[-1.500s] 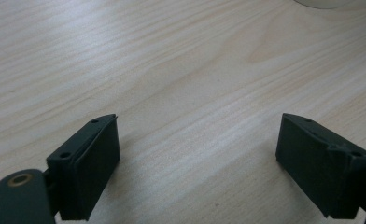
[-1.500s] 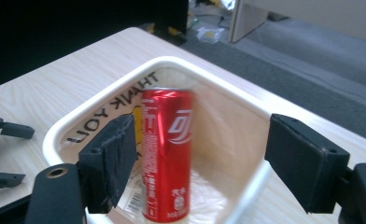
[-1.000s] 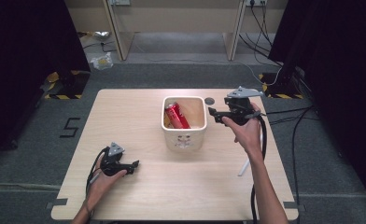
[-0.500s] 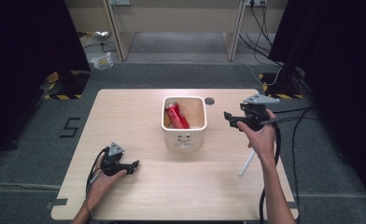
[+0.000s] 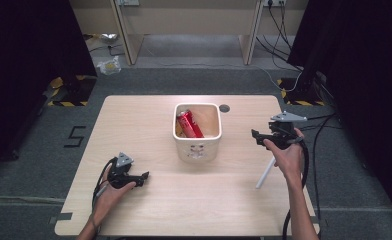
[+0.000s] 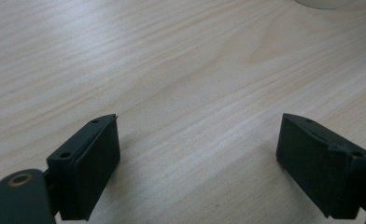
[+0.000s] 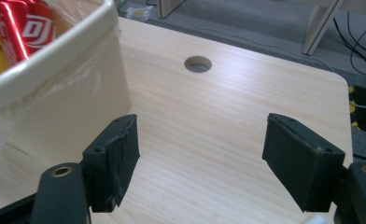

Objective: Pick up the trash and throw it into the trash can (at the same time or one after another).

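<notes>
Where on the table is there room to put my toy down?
The left side, between the table's edge and the white bin, is bare. So is the front middle, between the two tongs. It's tighter on the right, near the right tongs and the white stick.

We see the bin (image 5: 197, 134) near the counter's (image 5: 149, 120) far edge, with the can (image 5: 189, 123) in it. The stick (image 5: 265, 173) lies toward the right edge, the hole (image 5: 224, 108) just behind the bin's right corner.

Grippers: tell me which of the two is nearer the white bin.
The right gripper, held above the table just right of the white bin. The left gripper rests low on the table near its front left, farther from the bin.
</notes>
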### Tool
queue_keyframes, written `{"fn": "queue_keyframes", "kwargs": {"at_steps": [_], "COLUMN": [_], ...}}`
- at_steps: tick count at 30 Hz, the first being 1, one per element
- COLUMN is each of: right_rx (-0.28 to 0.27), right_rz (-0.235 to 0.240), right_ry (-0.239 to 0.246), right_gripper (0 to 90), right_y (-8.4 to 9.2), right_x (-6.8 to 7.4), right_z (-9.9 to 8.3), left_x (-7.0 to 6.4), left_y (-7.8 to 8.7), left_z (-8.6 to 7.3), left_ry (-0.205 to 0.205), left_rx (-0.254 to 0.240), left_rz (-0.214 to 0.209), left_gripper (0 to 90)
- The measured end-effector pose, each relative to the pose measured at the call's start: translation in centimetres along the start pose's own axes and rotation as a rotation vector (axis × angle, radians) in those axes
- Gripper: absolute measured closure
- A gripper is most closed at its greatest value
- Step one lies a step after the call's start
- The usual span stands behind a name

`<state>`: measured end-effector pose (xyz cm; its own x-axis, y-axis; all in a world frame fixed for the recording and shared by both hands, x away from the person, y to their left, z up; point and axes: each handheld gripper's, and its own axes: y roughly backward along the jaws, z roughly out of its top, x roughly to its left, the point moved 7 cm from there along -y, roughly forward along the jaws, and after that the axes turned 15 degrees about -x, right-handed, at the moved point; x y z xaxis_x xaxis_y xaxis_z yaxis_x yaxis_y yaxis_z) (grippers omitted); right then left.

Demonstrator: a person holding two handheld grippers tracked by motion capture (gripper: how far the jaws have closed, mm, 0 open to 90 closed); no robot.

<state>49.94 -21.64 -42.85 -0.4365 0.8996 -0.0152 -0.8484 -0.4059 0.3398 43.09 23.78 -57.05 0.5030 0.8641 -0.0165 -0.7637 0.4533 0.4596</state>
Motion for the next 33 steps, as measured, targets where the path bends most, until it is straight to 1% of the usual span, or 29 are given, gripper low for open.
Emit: {"fn": "queue_keyframes", "kwargs": {"at_steps": [3,4,5,7,10,11,14,17,19,22,23,25,26,30,32,33], "right_rx": [0.02,0.025,0.022,0.023,0.03,0.035,0.044,0.071,0.08,0.092,0.091,0.126,0.127,0.149,0.157,0.166], "right_rz": [-0.02,-0.033,-0.038,-0.038,-0.039,-0.056,-0.068,-0.103,-0.114,-0.133,-0.137,-0.141,-0.152,-0.162,-0.167,-0.168], "right_ry": [0.006,0.019,0.014,0.003,0.001,-0.003,-0.005,0.014,0.018,0.005,-0.01,-0.003,-0.013,-0.034,-0.037,-0.03], "right_gripper": [27.7,28.5,28.9,30.1,30.2,30.8,32.5,33.7,35.2,39.0,40.2,41.2,42.7,44.7,45.6,46.4], "right_y": [0.1,0.2,0.2,0.3,0.4,0.5,0.5,0.5,0.5,0.3,0.2,0.1,0.0,0.1,0.1,0.1], "right_x": [-0.5,-0.7,-0.8,-0.9,-1.0,-1.4,-1.8,-2.3,-2.5,-2.8,-2.8,-3.0,-3.2,-3.6,-3.7,-3.7], "right_z": [-0.7,-0.9,-1.1,-1.5,-2.0,-2.7,-3.5,-4.4,-5.0,-6.2,-6.7,-7.6,-8.1,-9.1,-9.6,-9.8], "left_x": [0.0,0.0,0.0,0.0,0.0,0.0,0.0,0.0,0.0,0.0,0.0,0.0,0.0,0.0,0.0,0.0], "left_y": [0.0,0.0,0.0,0.0,0.0,0.0,0.0,0.0,0.0,0.0,0.0,0.0,0.0,0.0,0.0,0.0], "left_z": [0.0,0.0,0.0,0.0,0.0,0.0,0.0,0.0,0.0,0.0,0.0,0.0,0.0,0.0,0.0,0.0], "left_ry": [0.0,0.0,0.0,0.0,-0.001,-0.001,0.0,0.0,0.0,-0.001,-0.001,0.0,-0.001,0.0,0.0,-0.001], "left_rx": [0.0,0.0,0.0,0.0,0.0,0.0,0.0,0.0,0.0,0.0,0.0,0.0,0.0,0.0,0.0,0.0], "left_rz": [0.0,0.0,0.0,0.001,0.001,0.001,0.001,0.001,0.001,0.001,0.001,0.001,0.001,0.001,0.001,0.001], "left_gripper": [12.6,12.5,12.6,12.6,12.6,12.5,12.6,12.5,12.6,12.6,12.5,12.6,12.6,12.6,12.6,12.6]}}
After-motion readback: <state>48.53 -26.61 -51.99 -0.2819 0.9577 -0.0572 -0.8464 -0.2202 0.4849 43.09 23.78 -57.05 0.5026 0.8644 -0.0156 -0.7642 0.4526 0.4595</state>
